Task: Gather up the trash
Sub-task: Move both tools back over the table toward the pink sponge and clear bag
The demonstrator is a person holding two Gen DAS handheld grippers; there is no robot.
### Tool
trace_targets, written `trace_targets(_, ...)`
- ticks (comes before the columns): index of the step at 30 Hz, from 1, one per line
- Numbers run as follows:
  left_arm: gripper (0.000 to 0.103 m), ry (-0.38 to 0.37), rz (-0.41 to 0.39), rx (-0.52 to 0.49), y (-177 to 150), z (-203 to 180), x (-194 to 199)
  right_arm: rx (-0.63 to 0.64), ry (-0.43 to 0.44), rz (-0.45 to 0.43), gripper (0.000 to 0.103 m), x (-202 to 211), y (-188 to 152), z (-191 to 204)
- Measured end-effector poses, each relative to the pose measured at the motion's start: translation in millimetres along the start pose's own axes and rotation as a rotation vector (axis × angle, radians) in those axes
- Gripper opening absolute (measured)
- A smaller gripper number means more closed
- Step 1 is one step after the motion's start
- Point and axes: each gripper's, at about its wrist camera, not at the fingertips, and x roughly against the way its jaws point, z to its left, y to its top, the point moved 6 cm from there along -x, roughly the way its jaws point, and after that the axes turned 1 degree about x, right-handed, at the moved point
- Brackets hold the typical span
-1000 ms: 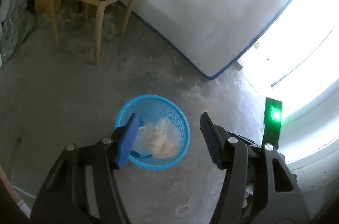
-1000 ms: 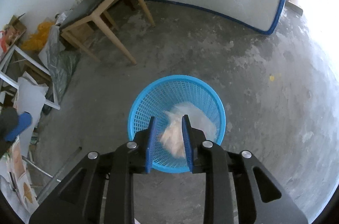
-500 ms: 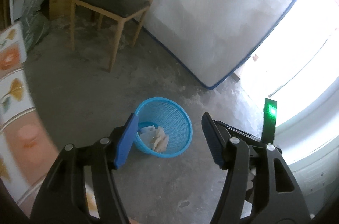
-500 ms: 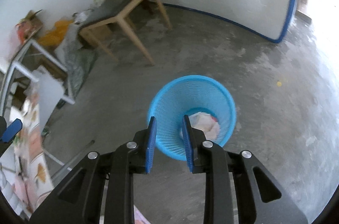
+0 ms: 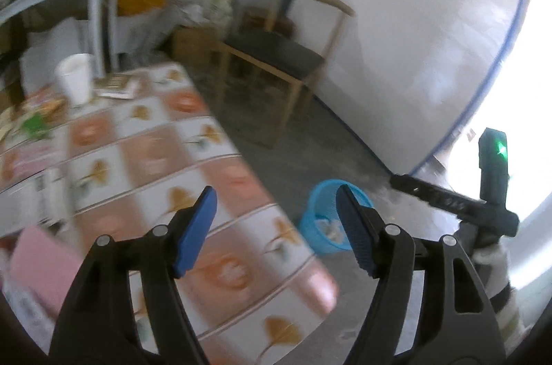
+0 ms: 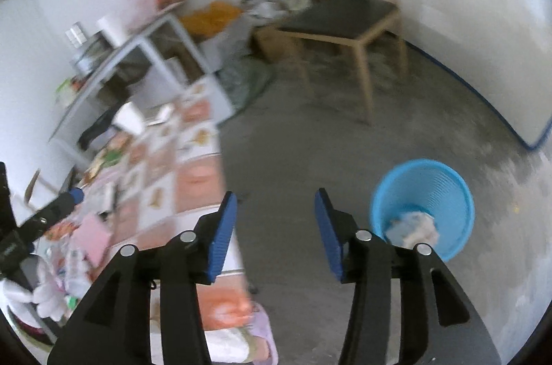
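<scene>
Hovering over the bench now, the left tool has its blue pads spread wide, having just been opening, and nothing sits between them. Over on the other side, the right tool has its pads apart too, just been opening as well, nothing between them, floor below. Down on the concrete floor stands the blue bin, well off the bench's near corner, and the trash, a crumpled pale wad, lies inside at the bottom. From the left view the bin peeks out behind the right-hand pad. On the bench, a white cup stands upright near the far edge, with blurred wrappers by the left edge and a pink sheet near the front left corner. A chair stands on the floor beyond the bin, by the white mattress leaning upright. Everything bench-side is smeared with blur.
</scene>
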Motion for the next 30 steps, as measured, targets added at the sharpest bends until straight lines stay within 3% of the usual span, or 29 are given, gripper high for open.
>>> trace_targets(10,0.07,0.165,-0.164,0.155,-40,100,108,0.224,0.183,0.088,0.056,-13,-6,136)
trace_targets(20,0.07,0.254,-0.221,0.236,-91,169,174,0.468,0.357,0.236,0.068,-67,-56,275)
trace_targets(25,0.07,0.291,-0.214,0.2,-68,198,204,0.631,0.397,0.299,0.069,-97,-87,329)
trace_targets(30,0.072,0.251,-0.087,0.183,-7,236,204,0.685,0.416,0.333,0.07,-122,-99,352)
